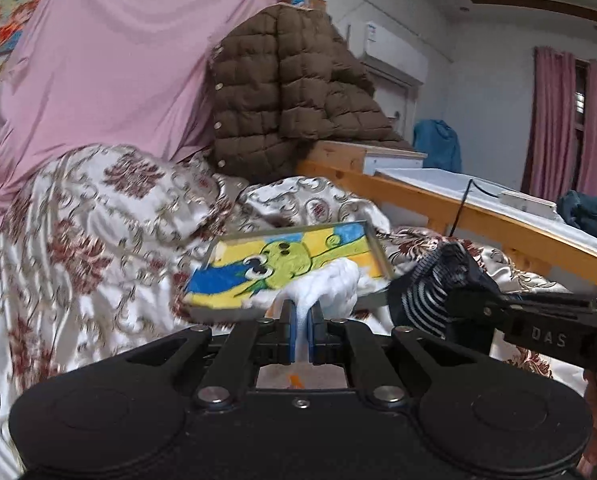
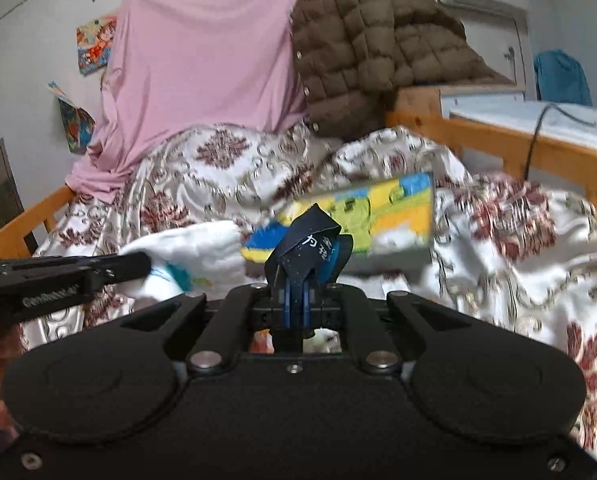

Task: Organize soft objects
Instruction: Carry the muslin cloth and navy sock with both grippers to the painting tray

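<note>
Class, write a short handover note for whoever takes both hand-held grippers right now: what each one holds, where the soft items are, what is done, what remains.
Left hand-held gripper: shut on a white cloth, held above the floral quilt.
Right hand-held gripper: shut on a dark sock with striped lining, also lifted.
A colourful framed picture lies on the quilt just behind both items.
Done: both soft items picked up.
Left: place them wherever they belong; no destination shows in view.

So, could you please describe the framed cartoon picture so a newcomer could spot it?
Start at the bed with the floral quilt. The framed picture lies on it, below the brown puffer jacket. It is the only stiff, flat thing there, bright yellow and blue with a green cartoon figure.
</note>
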Tool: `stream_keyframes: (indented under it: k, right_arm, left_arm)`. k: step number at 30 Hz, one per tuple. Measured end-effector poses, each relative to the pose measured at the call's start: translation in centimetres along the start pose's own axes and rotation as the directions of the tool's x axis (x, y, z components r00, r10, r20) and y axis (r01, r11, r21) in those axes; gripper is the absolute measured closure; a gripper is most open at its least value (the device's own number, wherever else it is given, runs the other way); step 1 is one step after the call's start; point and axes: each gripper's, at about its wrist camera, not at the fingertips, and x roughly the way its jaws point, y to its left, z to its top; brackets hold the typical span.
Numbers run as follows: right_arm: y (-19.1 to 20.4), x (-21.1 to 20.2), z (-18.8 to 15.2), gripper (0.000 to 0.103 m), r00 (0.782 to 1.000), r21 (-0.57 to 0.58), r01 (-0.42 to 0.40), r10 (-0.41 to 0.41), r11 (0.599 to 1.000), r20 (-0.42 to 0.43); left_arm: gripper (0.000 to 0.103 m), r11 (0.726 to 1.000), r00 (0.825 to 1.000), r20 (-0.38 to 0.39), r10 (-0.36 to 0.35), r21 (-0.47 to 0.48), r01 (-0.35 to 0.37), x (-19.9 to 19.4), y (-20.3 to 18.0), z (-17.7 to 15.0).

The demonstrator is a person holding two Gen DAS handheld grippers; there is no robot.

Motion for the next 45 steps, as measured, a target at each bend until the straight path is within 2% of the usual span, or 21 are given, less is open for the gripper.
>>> stream_keyframes:
  k: [4, 10, 20, 25, 30, 33, 39, 45]
  right_arm:
    - [0.1, 1.5, 2.3, 0.102, 0.998, -0.043, 0.001, 0.002, 0.999, 0.066]
    - [-2.3, 5.9, 4.2, 0.102, 0.993, -0.032, 0.021, -0.017, 0.999, 0.114]
    - [-8.3, 15.4, 5.9, 0.102, 0.987, 0.129, 0.099, -0.114, 0.987, 0.113]
    - [-10.1, 18.8, 5.5, 0.102, 0.989, 0.167, 0.1, -0.116, 0.981, 0.091]
    - [-11.4, 20.7, 4.5, 0.102, 0.993, 0.199, 0.095, -0.106, 0.975, 0.046]
    - [-12.1, 21.4, 4.3, 0.102, 0.995, 0.202, 0.091, -0.099, 0.975, 0.029]
    - [-13.2, 23.0, 4.4, 0.102, 0.997, 0.214, 0.067, -0.074, 0.975, 0.023]
    - [-14.1, 25.7, 3.2, 0.102, 0.993, 0.229, 0.081, -0.06, 0.97, -0.097]
  left_arm:
    - [0.098, 1.0, 1.0, 0.024, 0.001, 0.017, -0.001, 1.2, 0.2, 1.5]
    - [0.098, 0.999, 0.999, 0.014, 0.029, 0.021, -0.029, 5.8, 1.0, 3.1]
    - [0.098, 0.998, 0.999, -0.003, 0.047, 0.04, -0.047, 17.1, 0.3, 6.2]
    - [0.098, 0.999, 0.999, -0.013, 0.045, 0.008, -0.045, 22.2, -1.0, 7.1]
    - [0.098, 0.998, 0.996, -0.066, 0.055, -0.035, -0.057, 26.1, -1.8, 6.3]
    - [0.098, 0.996, 0.994, -0.094, 0.055, -0.062, -0.061, 27.5, -1.9, 5.6]
    - [0.098, 0.996, 0.989, -0.132, 0.061, -0.056, -0.069, 29.3, -2.3, 4.4]
    - [0.098, 0.996, 0.979, -0.191, 0.068, -0.037, -0.076, 30.7, -2.6, 3.2]
